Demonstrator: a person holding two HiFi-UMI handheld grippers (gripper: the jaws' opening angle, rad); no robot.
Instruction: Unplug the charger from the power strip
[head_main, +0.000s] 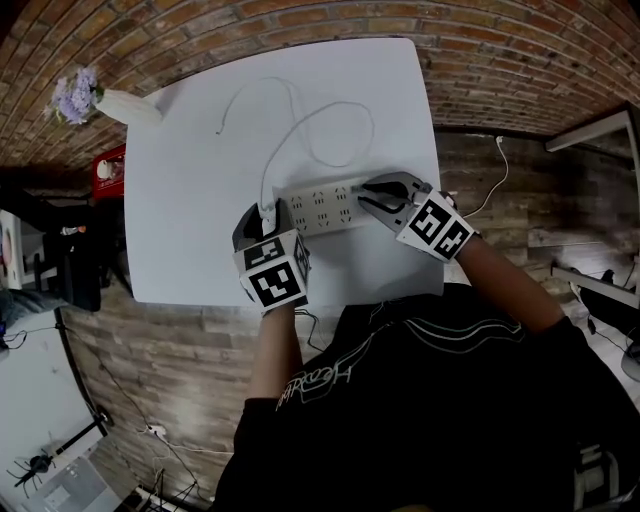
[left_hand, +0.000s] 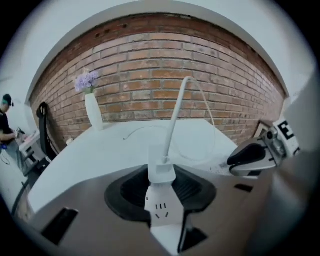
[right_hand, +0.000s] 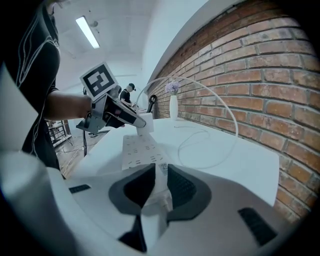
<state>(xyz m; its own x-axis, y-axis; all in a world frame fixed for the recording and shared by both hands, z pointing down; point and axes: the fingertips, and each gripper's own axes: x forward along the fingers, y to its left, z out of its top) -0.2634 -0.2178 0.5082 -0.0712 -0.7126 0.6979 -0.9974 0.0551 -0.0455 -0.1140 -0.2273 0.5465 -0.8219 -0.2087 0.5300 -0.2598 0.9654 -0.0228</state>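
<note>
Both forearms reach down over the worktop (head_main: 200, 150). The left gripper's (head_main: 262, 218) fingers clamp the charger (left_hand: 161, 170), and the right gripper's (head_main: 366, 193) fingers pinch the power strip's (head_main: 320, 208) end.

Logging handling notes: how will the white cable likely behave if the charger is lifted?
Probably floppy: the cable lies in loose loops on the table. Slightly springy too, since it arcs upward from the charger. Thin, so likely light.

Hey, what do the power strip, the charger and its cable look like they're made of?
The power strip looks like hard white plastic, matte, with moulded socket slots. The charger seems to be smooth white plastic with crisp edges and a faint sheen. The cable probably has a flexible rubbery white sheath, since it lies in loose curves.
</note>
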